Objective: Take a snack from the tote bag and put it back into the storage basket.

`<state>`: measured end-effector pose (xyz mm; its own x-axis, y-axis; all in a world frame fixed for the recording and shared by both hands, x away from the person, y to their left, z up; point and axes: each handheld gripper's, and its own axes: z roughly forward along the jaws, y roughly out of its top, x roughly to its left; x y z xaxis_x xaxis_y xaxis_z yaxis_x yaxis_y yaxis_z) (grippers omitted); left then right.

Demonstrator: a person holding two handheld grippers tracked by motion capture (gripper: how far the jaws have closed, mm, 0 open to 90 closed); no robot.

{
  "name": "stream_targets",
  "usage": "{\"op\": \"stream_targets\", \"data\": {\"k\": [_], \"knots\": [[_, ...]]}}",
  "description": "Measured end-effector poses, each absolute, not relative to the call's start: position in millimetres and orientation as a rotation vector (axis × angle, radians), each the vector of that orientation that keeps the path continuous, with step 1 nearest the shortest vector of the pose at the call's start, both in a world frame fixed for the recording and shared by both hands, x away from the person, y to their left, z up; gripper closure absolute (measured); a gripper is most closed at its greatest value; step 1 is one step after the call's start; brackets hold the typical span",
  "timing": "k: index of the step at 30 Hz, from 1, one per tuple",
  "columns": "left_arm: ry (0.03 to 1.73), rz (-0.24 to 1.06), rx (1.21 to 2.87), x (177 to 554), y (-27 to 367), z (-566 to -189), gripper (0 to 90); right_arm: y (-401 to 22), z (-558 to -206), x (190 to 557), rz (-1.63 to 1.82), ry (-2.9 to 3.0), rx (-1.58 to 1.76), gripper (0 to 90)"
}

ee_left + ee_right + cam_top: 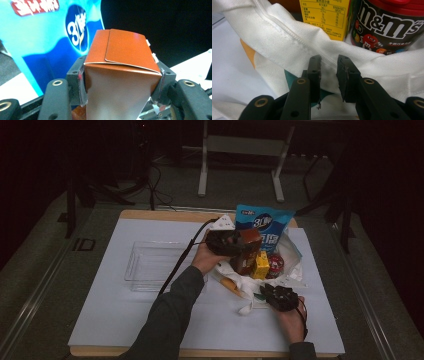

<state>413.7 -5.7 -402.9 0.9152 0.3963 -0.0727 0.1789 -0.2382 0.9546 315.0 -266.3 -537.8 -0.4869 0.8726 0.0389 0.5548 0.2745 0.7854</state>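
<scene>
My left gripper (122, 85) is shut on a brown carton (122, 75), its pads pressing on both sides below the folded top. In the high view the left gripper (235, 242) holds this carton (246, 251) upright over the open white bag (240, 282). A blue snack bag (262, 222) stands behind it. Inside the white bag (274, 37) are a yellow carton (324, 17) and a dark M&M's can (387, 25) with a red lid. My right gripper (329, 72) grips the bag's near rim, with the white fabric caught between its jaws.
A clear plastic tray (150, 265) lies on the white mat left of the bag. The mat covers a wooden table (150, 213). A metal stand (240, 150) is on the dark floor beyond the table's far edge.
</scene>
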Motion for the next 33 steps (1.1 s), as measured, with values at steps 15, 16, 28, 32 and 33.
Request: {"op": "stream_targets", "data": {"k": [15, 16, 28, 32, 33], "knots": [[0.473, 0.257, 1.718, 398.9, 31.4, -373.2, 42.0, -265.8, -538.3, 314.3, 1.072, 2.138, 1.286, 72.5], [0.475, 0.258, 1.709, 397.1, 32.6, -372.5, 42.1, -265.8, -538.3, 314.3, 1.074, 2.137, 1.287, 72.5], [0.446, 0.24, 1.693, 377.2, 46.0, -358.9, 42.1, -266.4, -538.4, 314.3, 1.079, 2.136, 1.289, 72.4], [0.442, 0.237, 1.687, 373.1, 51.2, -354.4, 42.1, -265.9, -538.4, 313.9, 1.075, 2.136, 1.287, 72.2], [0.441, 0.238, 1.689, 372.4, 52.7, -353.5, 42.1, -265.9, -538.3, 313.8, 1.075, 2.136, 1.288, 72.1]]}}
